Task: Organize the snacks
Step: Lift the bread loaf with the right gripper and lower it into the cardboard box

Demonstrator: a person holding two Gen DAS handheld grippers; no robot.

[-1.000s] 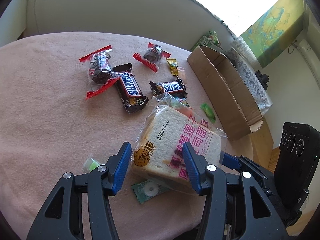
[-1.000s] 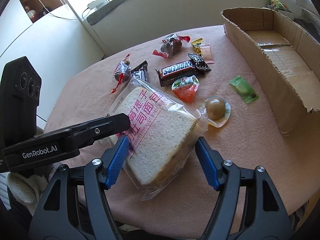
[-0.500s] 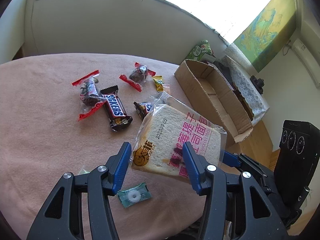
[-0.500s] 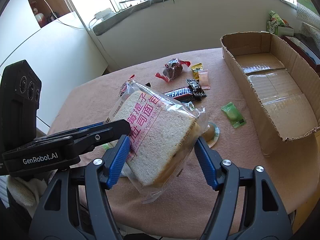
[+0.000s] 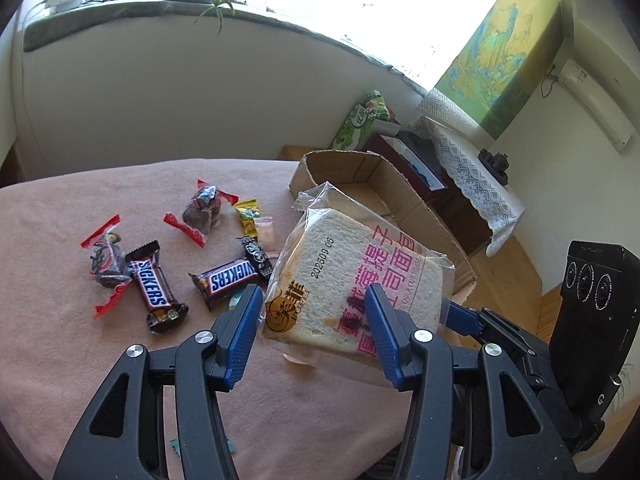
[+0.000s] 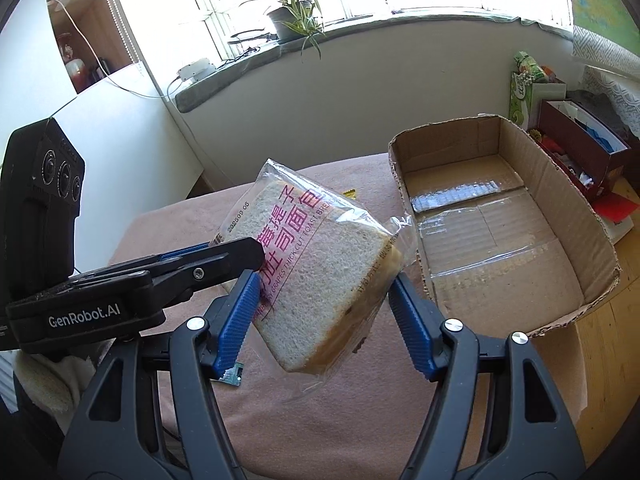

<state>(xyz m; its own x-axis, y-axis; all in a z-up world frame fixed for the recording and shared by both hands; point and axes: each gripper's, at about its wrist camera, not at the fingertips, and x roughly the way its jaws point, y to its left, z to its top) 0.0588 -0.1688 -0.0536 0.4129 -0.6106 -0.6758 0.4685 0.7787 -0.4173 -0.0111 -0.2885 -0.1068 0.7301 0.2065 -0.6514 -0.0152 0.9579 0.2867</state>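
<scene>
**Inspector:** Bread packet (image 6: 316,264): one thick square slice, porous crumb, in clear crinkled film with pink lettering. It is in the air above the table (image 5: 60,208), tilted, close to the cardboard box (image 6: 500,216).

**Clerk:** Who holds it?

**Inspector:** Both. The left claw (image 5: 310,322) has its ribbed blue pads partly closed on the packet's near edge. The right claw (image 6: 324,310) stands wider, pads pressing the slice's two sides.

**Clerk:** The table?

**Inspector:** Covered in pink, napped cloth. Beyond it, a pale low wall, a sunlit window sill and a potted plant (image 6: 294,12).

**Clerk:** Do the views differ?

**Inspector:** The left view shows loose snacks: two Snickers bars (image 5: 154,286), red-ended twist-wrapped sweets (image 5: 202,212), a yellow sachet (image 5: 248,216). The right view hides most of these behind the packet, but shows the box's inside: open-topped, corrugated, torn rim, glossy tape across the floor, nothing in it.
</scene>
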